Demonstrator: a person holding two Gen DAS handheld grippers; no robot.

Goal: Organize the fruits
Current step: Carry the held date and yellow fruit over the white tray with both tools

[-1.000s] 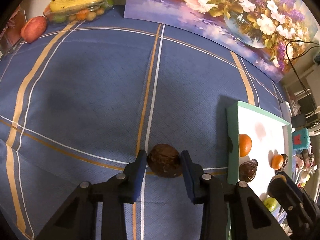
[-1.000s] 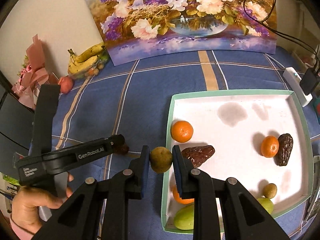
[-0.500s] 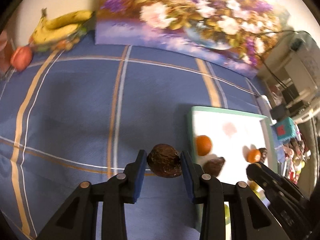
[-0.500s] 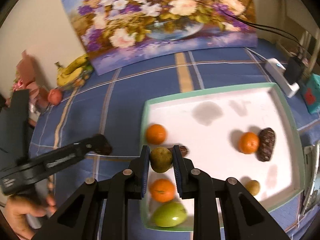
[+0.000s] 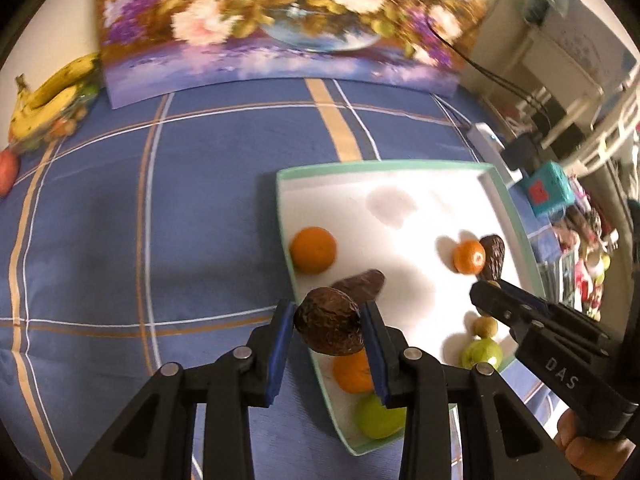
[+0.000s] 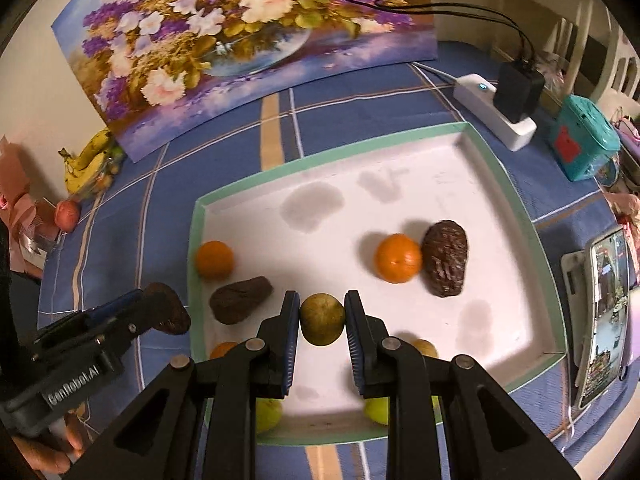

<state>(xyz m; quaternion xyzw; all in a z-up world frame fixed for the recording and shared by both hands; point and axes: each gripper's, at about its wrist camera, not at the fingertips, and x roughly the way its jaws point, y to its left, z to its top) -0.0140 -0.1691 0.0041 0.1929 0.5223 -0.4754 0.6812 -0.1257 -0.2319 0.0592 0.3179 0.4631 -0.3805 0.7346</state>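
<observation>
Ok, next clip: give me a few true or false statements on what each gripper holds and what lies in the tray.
1. The left gripper holds a dark brown wrinkled fruit. True.
2. The right gripper is empty. False: its jaws are shut on a small olive-green fruit.
3. The tray holds only oranges. False: dark brown and green fruits lie there too.
4. Bananas lie outside the tray, by the painting. True.

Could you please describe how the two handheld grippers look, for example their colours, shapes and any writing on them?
Both grippers are black, with two angular arms joined by round silver rivets and ending in flat blue ribbed pads. In the right wrist view, the left gripper carries pale lettering, seemingly "GenRobot.AI". In the left wrist view, the right gripper shows "DAS" on its body. No cables or sleeves are clearly visible.
</observation>
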